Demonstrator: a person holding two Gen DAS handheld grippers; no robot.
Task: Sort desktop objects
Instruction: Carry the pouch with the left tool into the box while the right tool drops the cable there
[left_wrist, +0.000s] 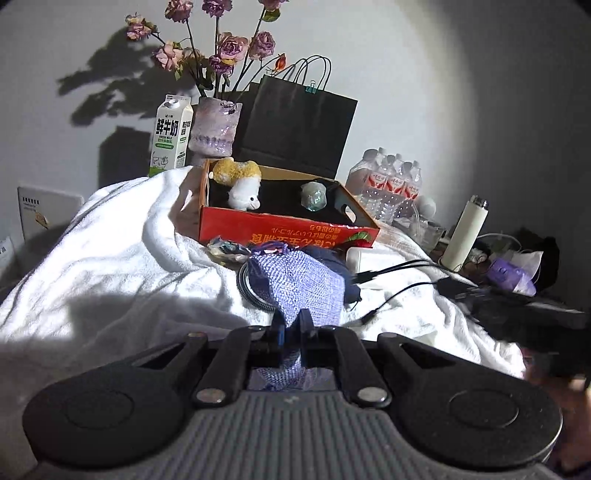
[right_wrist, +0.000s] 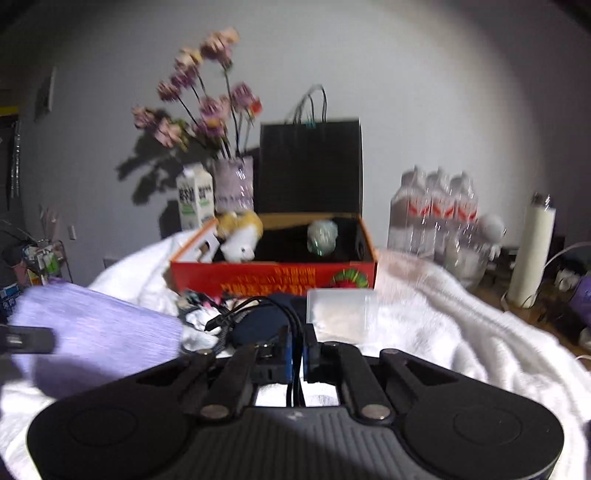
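Our left tongs (left_wrist: 293, 325) clamped on purple knit cloth (left_wrist: 299, 280), right tongs (right_wrist: 298, 341) on black cables (right_wrist: 258, 306); right view blurred.

We see the right tongs (right_wrist: 298, 341) closed on thin black cables (right_wrist: 258, 304) over the white blanket (right_wrist: 461, 343). Farther off sits a red box (right_wrist: 273, 282) holding a plush toy (right_wrist: 240, 236), with purple cloth (right_wrist: 96, 332) at near left.

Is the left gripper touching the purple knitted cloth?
Touching. The left wrist view shows the left gripper shut on the purple knitted cloth, pinched between its fingers.
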